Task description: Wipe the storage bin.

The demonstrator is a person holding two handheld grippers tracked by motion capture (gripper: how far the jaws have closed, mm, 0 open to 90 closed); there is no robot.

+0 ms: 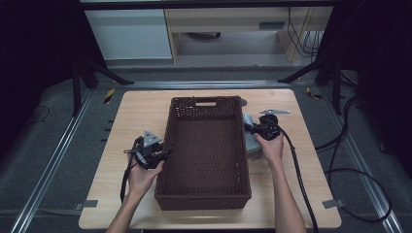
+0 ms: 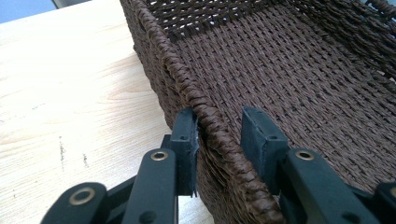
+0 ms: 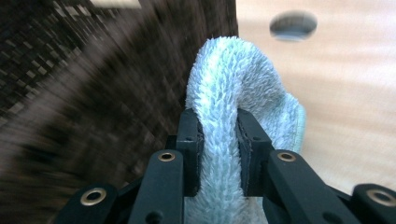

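- At left of centre in the high view, my left gripper is straddling the basket rim, jaws partly open, one pad touching; it could slip.
- Right of centre, my right gripper is clamping the pale towel tight; it may snag the weave.
- The worktop is offering open room at both sides.

The high view looks forward and down on the whole table from 6 o'clock, while both gripper views ride close along their jaws, sharing the wicker basket, from 9 and 3 o'clock.
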